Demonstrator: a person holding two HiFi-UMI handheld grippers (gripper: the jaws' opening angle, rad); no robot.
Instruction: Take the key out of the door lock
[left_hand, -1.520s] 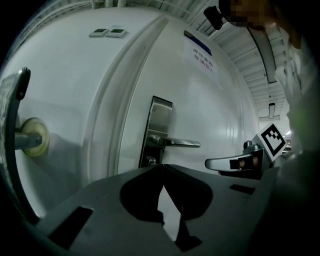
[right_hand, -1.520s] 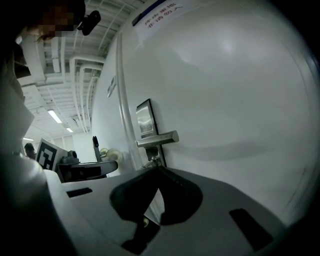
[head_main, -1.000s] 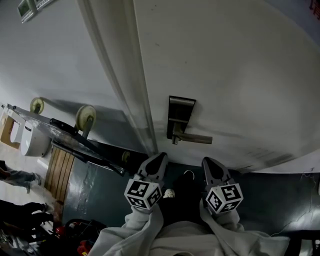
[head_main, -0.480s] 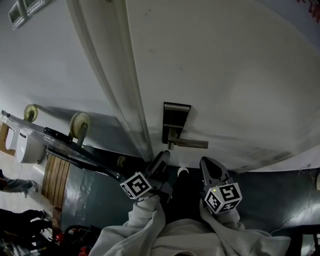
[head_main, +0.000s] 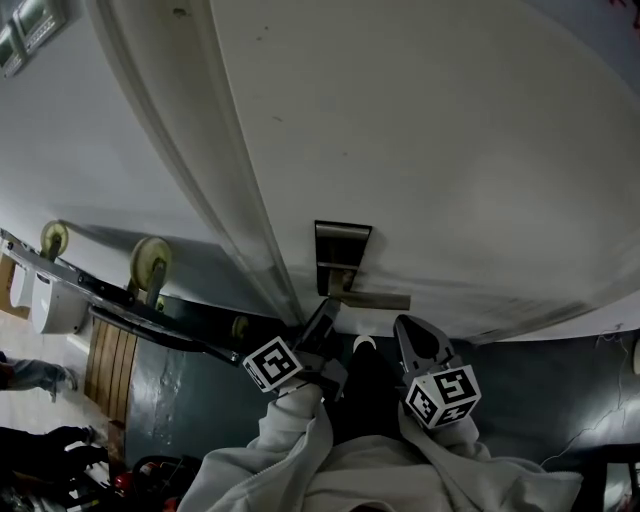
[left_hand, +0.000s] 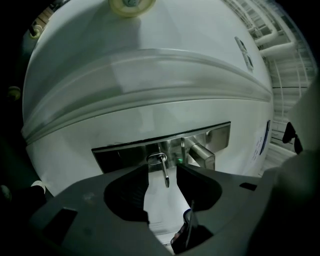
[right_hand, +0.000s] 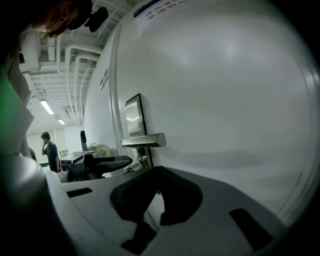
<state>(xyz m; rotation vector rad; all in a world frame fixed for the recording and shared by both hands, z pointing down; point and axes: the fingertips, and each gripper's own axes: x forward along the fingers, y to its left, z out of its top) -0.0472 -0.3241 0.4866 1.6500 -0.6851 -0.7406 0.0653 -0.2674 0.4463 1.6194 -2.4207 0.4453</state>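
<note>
On the white door (head_main: 430, 150) a metal lock plate (head_main: 341, 248) carries a lever handle (head_main: 378, 299). A small metal key (left_hand: 164, 174) on a ring (left_hand: 156, 158) sticks out of the plate (left_hand: 125, 152) left of the lever (left_hand: 202, 154). My left gripper (left_hand: 163, 169) is right up at the lock, and the key stands between its jaws without touching the pads. The jaws are closing. In the head view the left gripper (head_main: 326, 314) hides the key. Just right of and below the lever, my right gripper (head_main: 410, 332) hangs shut and empty.
A door frame (head_main: 230, 210) runs left of the lock. A wheeled cart (head_main: 150, 265) stands against the wall at left. The floor (head_main: 540, 390) below is dark. A person (right_hand: 48, 145) stands far down the corridor. The lever (right_hand: 145, 140) juts out above the right gripper (right_hand: 158, 186).
My left gripper has rolled over, risen to the lock plate and opened its jaws around the key. The right gripper has barely moved. The view has drifted closer to the door.
</note>
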